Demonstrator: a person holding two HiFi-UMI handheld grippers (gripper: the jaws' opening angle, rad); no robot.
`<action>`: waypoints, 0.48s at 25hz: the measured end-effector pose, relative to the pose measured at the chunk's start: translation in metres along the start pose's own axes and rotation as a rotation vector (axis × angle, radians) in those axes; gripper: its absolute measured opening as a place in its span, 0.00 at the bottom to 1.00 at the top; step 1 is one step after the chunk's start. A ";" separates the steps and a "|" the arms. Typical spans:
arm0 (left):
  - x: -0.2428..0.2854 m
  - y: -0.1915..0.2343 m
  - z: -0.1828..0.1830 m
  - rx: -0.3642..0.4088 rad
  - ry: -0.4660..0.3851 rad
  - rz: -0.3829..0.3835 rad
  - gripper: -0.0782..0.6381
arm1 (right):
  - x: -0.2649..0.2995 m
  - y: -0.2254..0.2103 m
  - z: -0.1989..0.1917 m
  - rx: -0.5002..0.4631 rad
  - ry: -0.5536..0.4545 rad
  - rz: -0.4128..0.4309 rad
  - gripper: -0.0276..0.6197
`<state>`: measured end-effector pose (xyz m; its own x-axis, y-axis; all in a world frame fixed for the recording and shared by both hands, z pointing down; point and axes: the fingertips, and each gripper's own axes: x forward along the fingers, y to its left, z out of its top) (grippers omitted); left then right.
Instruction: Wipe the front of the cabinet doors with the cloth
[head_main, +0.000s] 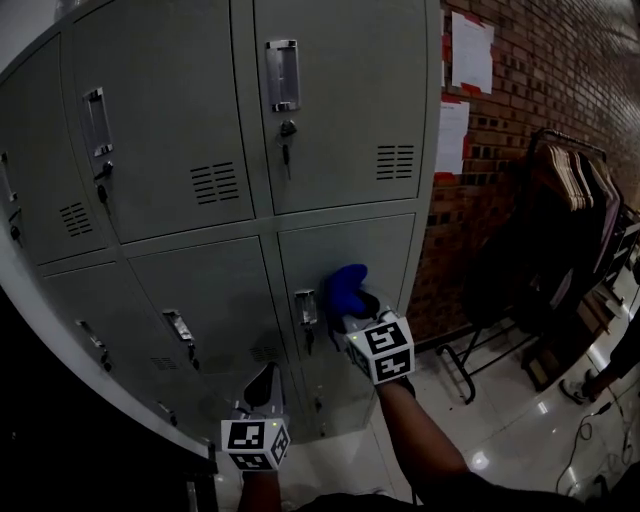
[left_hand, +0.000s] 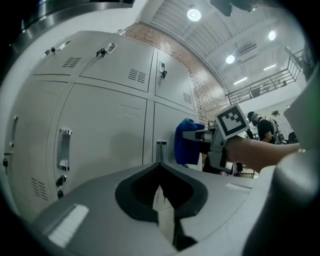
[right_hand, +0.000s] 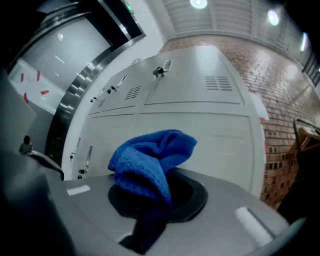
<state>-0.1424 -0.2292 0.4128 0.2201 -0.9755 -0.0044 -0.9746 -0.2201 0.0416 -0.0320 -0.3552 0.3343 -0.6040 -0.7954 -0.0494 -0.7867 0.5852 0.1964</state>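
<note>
Grey cabinet doors (head_main: 180, 110) meet a brick wall (head_main: 540, 60). At five o'clock the right gripper (head_main: 350, 310) clamps the blue cloth (head_main: 345, 283) by a lower door. At six, the left gripper (head_main: 265, 378) is closed and empty.

The blue cloth (head_main: 345, 287) – bunched and pinched in the right tongs (head_main: 352, 308) – is held at the front of a shut, lower grey cabinet door (head_main: 375, 248).

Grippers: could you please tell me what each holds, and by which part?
The right gripper pinches the blue cloth by one bunched end; the left gripper, shut, holds nothing.
</note>
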 end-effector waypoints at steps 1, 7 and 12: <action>-0.002 0.001 0.001 0.001 -0.002 0.002 0.13 | 0.009 0.015 -0.003 0.009 0.006 0.028 0.12; -0.014 0.013 0.001 0.002 0.000 0.028 0.13 | 0.046 0.072 -0.021 0.022 0.049 0.122 0.12; -0.017 0.025 -0.002 -0.002 0.011 0.051 0.13 | 0.046 0.069 -0.022 -0.005 0.056 0.114 0.12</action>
<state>-0.1704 -0.2183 0.4164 0.1705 -0.9853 0.0088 -0.9845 -0.1700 0.0430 -0.1114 -0.3551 0.3669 -0.6815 -0.7313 0.0282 -0.7125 0.6719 0.2022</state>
